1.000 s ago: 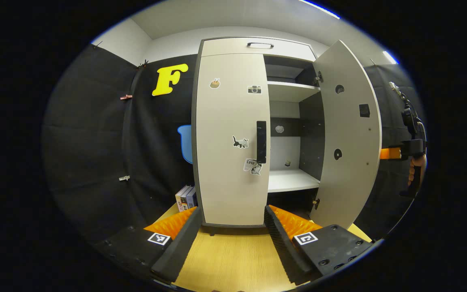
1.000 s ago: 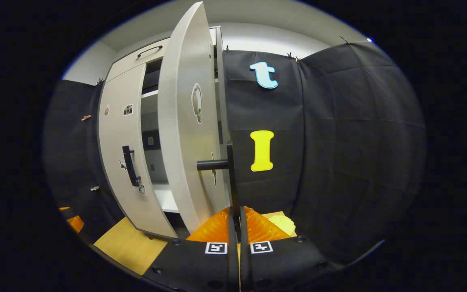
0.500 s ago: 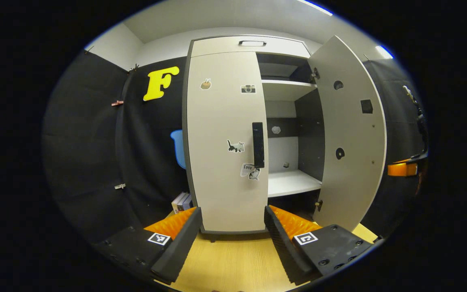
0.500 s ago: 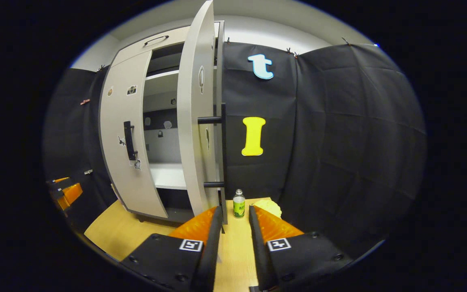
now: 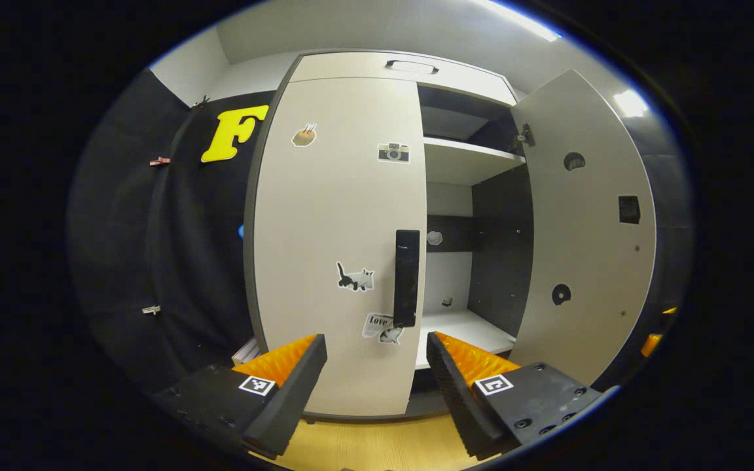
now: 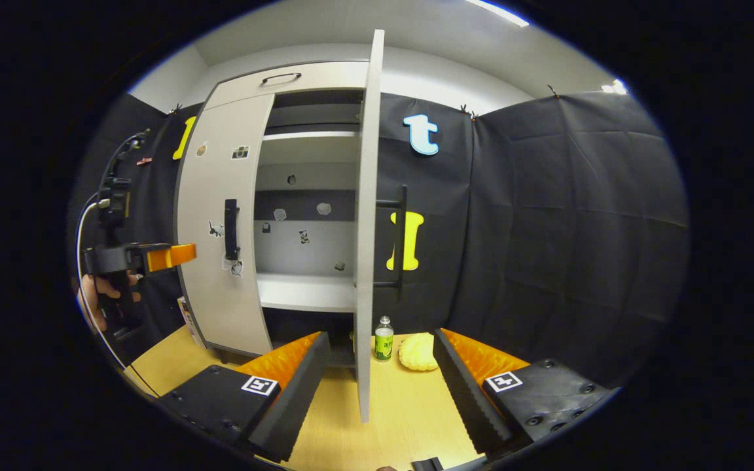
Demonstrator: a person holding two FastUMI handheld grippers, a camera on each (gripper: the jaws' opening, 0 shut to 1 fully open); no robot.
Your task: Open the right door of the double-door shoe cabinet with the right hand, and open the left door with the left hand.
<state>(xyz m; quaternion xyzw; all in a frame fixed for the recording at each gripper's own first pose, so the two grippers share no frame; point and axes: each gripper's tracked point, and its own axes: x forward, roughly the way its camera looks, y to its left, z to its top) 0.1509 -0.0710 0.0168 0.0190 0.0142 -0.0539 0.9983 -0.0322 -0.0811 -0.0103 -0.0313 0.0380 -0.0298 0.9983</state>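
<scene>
While the right door [image 6: 365, 216] already stood swung wide, edge-on to the right gripper [image 6: 380, 386], whose jaws were spread and empty just short of it, the left door [image 5: 338, 242] stayed closed on the shoe cabinet [image 5: 410, 69]. The left gripper [image 5: 377, 379] hung before that door, jaws parted and empty, just below its dark vertical handle [image 5: 407, 278]. That rigid bar looked the sensible grip; the panel seemed stiff and light, likely swinging freely on hinges at its far edge.
</scene>
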